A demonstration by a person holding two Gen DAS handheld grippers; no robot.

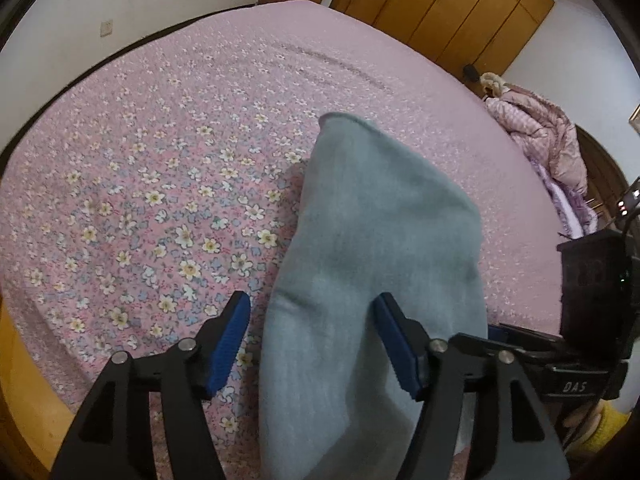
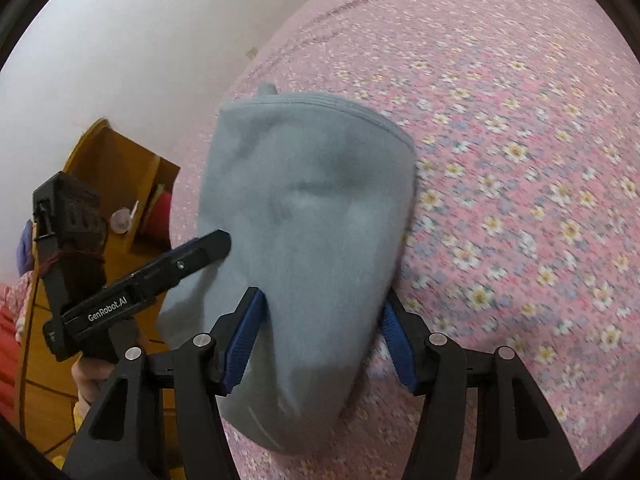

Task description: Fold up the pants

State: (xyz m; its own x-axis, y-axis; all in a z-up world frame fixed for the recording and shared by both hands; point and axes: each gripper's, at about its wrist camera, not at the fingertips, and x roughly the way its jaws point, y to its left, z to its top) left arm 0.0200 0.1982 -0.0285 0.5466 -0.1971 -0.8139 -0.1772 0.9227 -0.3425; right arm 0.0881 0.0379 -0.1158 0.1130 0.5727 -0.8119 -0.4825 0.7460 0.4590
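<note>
Grey-blue pants (image 1: 372, 208) lie folded into a narrow bundle on a pink floral bedsheet (image 1: 140, 200). My left gripper (image 1: 312, 300) is open, its blue pads wide apart over the near part of the bundle, and the cloth touches the right pad. In the right wrist view the pants (image 2: 312, 184) fill the gap between the spread blue pads of my right gripper (image 2: 323, 296), which is open. The waistband hem points away from me. The left gripper's body (image 2: 160, 276) enters from the left, its tip at the pants' edge. The right gripper's body (image 1: 592, 300) shows at the right edge.
A wooden wardrobe (image 1: 460, 12) stands beyond the bed. A pink quilted pile (image 1: 548, 136) lies at the bed's far right. The wooden bed frame (image 1: 24, 392) shows at the near left. A wooden shelf (image 2: 116, 168) stands by the white wall, and a person's hand (image 2: 86, 380) holds the left gripper.
</note>
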